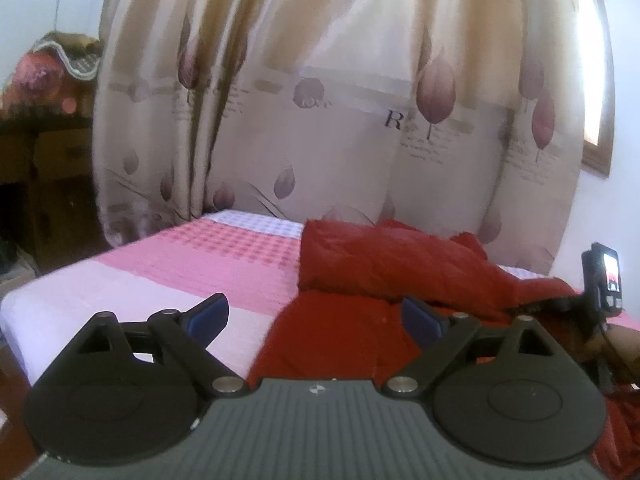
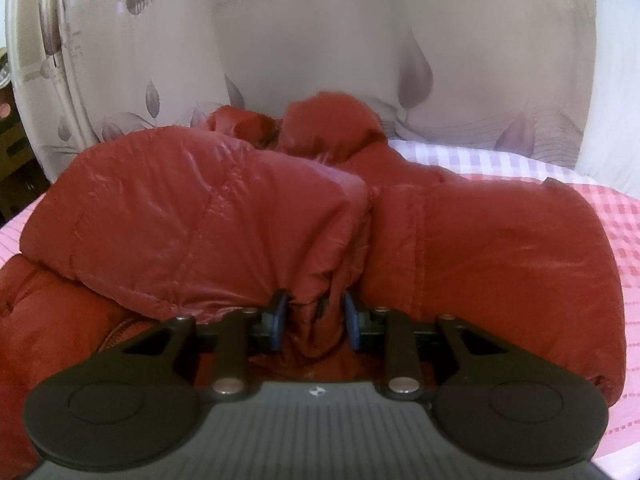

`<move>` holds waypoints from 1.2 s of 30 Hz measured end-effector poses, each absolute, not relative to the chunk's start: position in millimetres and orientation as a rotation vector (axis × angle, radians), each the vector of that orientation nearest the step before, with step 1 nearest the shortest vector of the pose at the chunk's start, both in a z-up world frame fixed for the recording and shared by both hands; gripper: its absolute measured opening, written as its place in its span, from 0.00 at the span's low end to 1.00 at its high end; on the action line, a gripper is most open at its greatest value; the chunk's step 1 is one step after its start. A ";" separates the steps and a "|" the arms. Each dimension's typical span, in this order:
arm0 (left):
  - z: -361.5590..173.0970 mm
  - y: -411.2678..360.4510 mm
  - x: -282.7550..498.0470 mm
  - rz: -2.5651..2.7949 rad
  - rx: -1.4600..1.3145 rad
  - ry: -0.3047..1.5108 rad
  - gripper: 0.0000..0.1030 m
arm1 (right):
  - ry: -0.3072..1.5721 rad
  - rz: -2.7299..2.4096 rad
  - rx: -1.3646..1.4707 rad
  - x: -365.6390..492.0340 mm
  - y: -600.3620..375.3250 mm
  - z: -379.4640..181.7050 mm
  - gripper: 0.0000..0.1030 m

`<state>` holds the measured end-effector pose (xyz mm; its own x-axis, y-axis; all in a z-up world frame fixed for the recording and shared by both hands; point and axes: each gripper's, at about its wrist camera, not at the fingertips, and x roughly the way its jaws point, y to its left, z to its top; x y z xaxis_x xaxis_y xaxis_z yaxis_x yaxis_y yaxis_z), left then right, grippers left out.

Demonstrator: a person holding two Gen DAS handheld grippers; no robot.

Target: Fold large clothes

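While the flowered curtain [image 1: 320,100] is hanging as a backdrop behind everything, the bed [image 1: 120,280] with its pink and white checked cover is being occupied on one side by the red padded jacket [image 2: 200,220]. In the left wrist view the jacket is lying to the right, its long axis running from the near bed edge back toward the curtain, with its bunched far end resting close to the curtain. A broad strip of bare cover is being left free to the jacket's left, as far as the bed's left edge. In the right wrist view one puffy sleeve or panel is being folded across the body from the left, and open checked cover is showing to the right. The right gripper [image 2: 314,320] is being kept narrow, its blue pads [image 2: 352,320] pinching a gathered fold of the jacket. The left gripper [image 1: 316,316] is being held wide, nothing between its pads, above the jacket's near edge.
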<state>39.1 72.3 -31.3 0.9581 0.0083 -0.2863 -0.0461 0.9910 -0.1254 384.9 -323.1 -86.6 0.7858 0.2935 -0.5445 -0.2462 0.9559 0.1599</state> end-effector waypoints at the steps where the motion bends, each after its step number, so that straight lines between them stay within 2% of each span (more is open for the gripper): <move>1: -30.8 73.7 38.5 0.031 -0.133 0.283 0.89 | 0.602 0.289 0.079 385.0 -322.5 -86.2 0.27; 9: -34.8 69.2 37.6 0.021 -0.100 0.306 0.90 | 0.617 0.285 0.065 386.2 -320.4 -83.3 0.27; 13: -26.9 65.8 33.0 0.011 -0.089 0.287 0.92 | 0.626 0.289 0.150 381.7 -334.5 -71.4 0.29; 20: -25.7 53.3 32.9 -0.039 -0.087 0.316 0.94 | 0.468 0.335 0.281 289.3 -387.5 -37.6 0.30; 21: -26.4 50.8 32.3 -0.049 -0.079 0.322 0.94 | 0.455 0.352 0.291 273.4 -395.0 -34.5 0.33; 23: -29.1 47.0 29.6 -0.073 -0.068 0.336 0.96 | 0.437 0.379 0.314 231.7 -411.4 -31.6 0.46; 25: -31.3 45.0 26.7 -0.098 -0.058 0.350 0.97 | 0.418 0.368 0.342 189.0 -426.5 -33.7 0.71; 26: -32.5 44.9 25.3 -0.110 -0.055 0.360 0.97 | 0.423 0.370 0.356 173.0 -433.1 -36.3 0.74; 31: -34.2 57.0 21.1 -0.158 -0.083 0.411 0.97 | 0.479 0.311 0.421 100.9 -457.1 -61.8 0.76; 36: -33.6 68.8 14.1 -0.152 -0.097 0.410 0.97 | 0.511 0.298 0.534 72.1 -460.3 -90.1 0.75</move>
<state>14.1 68.8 -33.6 0.9061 -0.1664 -0.3890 0.1275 0.9841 -0.1240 72.1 -460.3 -90.1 0.8343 0.3969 -0.3827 -0.1383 0.8226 0.5516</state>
